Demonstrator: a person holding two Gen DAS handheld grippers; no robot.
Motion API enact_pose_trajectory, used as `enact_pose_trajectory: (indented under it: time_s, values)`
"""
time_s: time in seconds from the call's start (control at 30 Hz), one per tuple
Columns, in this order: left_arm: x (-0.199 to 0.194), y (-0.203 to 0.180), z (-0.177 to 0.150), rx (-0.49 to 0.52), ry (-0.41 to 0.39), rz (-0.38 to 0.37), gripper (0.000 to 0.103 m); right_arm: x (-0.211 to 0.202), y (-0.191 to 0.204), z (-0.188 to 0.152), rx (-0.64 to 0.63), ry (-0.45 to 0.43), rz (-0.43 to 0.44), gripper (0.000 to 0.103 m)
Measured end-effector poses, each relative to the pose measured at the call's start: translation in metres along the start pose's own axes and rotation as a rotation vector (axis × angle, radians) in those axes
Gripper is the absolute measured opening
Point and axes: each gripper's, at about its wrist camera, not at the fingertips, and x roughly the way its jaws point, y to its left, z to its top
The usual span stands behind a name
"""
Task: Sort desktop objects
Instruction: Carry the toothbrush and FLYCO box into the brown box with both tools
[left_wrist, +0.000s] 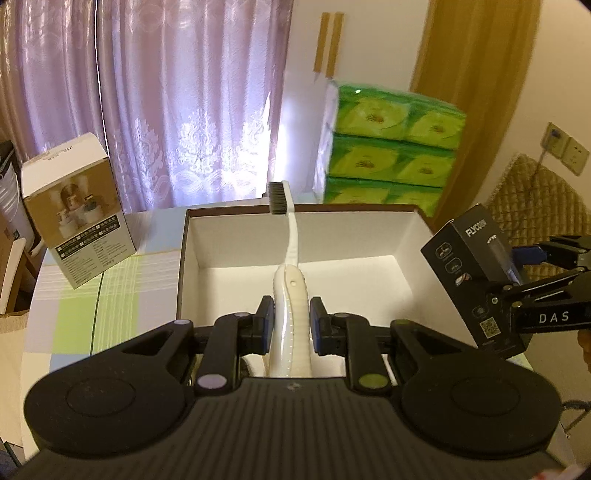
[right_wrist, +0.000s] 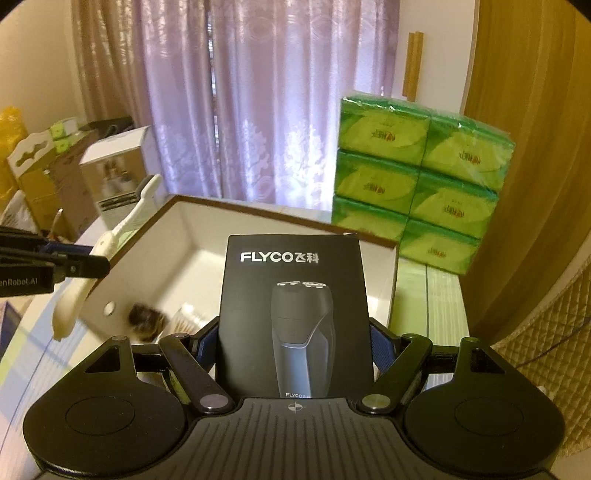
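Note:
My left gripper (left_wrist: 291, 323) is shut on the handle of a white toothbrush (left_wrist: 290, 280), held above a brown-rimmed open box (left_wrist: 229, 236) with a white inside; the dark bristle head points toward the box's far wall. My right gripper (right_wrist: 293, 345) is shut on a black FLYCO shaver box (right_wrist: 293, 310), held upright over the near edge of the open box (right_wrist: 192, 229). In the left wrist view the shaver box (left_wrist: 469, 254) hangs at the open box's right side. In the right wrist view the toothbrush (right_wrist: 122, 225) hangs over the left wall. Small blurred items (right_wrist: 147, 317) lie inside.
A white and brown product carton (left_wrist: 77, 214) stands on the checked tablecloth (left_wrist: 74, 317) to the left. A stack of green tissue packs (left_wrist: 391, 147) rises behind the box on the right. Purple curtains hang behind. A quilted chair back (left_wrist: 535, 199) is at far right.

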Motion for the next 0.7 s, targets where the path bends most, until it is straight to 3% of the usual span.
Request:
enact_pose_trajectory:
  time_s: [0.4,0.7]
  values:
    - [0.108,0.027,0.015,-0.022,0.165,0.075,0.016,0.087,-0.013,0.013,0.065,0.114,-0.072,0.076]
    - [0.156,0.036,0.008,-0.011,0.249,0.124,0.016,0.12,-0.018,0.004,0.059,0.165,-0.114,0.076]
